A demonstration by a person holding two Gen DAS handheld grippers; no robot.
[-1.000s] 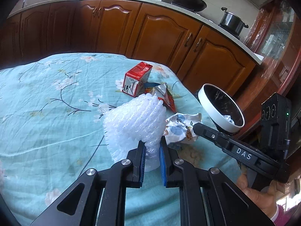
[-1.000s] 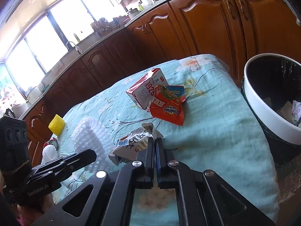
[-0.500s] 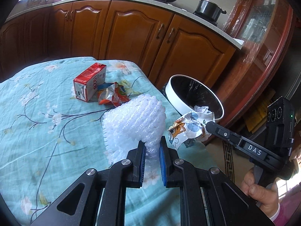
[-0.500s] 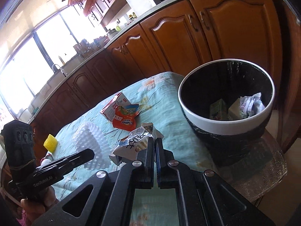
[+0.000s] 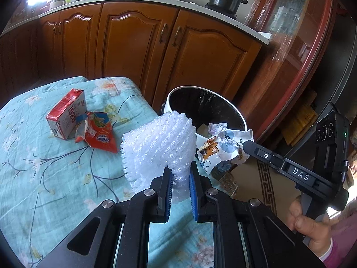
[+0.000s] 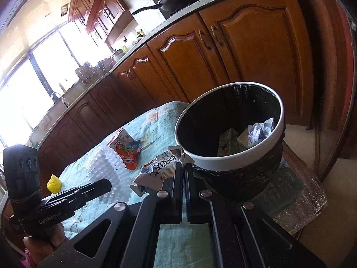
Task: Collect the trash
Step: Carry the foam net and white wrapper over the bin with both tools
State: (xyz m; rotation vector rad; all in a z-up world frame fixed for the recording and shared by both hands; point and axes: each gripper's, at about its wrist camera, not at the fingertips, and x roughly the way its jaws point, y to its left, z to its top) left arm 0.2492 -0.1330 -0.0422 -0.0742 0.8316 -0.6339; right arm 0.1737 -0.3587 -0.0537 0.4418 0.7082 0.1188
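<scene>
With foam clamped in the left tool and a wrapper in the right tool, an early release risks the bin being missed.

The left gripper, black with blue pads, is clamped and angled downward. The right gripper has its jaws pressed together, tilted downward. A hand grasps its handle.
</scene>
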